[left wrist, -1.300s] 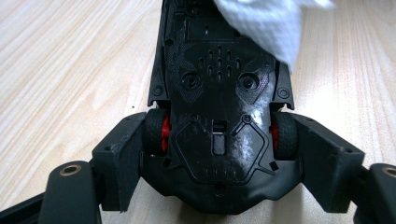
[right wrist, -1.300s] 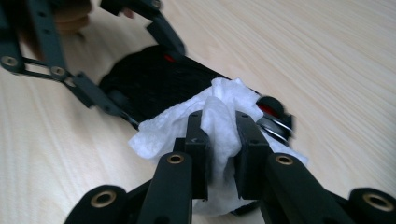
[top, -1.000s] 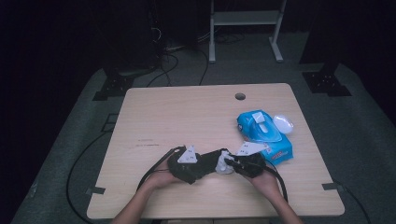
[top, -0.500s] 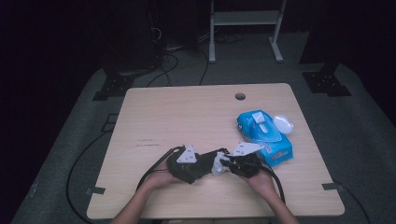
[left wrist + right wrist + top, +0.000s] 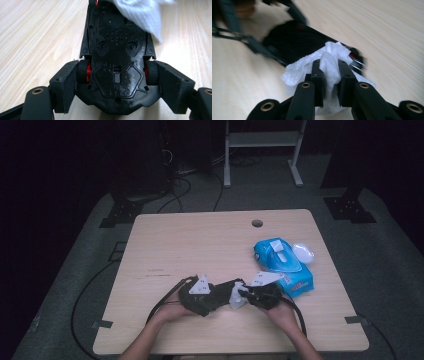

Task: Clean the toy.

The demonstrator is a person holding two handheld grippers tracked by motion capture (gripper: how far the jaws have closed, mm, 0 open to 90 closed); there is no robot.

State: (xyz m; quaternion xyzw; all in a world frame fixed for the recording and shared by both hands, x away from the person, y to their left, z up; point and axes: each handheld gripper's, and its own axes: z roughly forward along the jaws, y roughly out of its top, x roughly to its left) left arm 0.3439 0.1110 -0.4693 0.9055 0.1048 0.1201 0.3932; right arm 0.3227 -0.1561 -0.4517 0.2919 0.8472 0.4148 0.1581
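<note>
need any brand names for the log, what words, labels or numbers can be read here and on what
Blue wipes pack: printing on its front edge, too small and blurred to read.
Toy car underside: moulded marks, no readable text.
White wipe: no text.
Table: faint marks, unreadable.

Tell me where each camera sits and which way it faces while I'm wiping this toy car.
High view: above the person's side, looking forward and down on the table; forearms and both grippers show.
Left gripper view: along its jaws clamping the toy car, underside up.
Right gripper view: along its jaws pinching the white wipe against the car.
Shared: all three show car and wipe.
</note>
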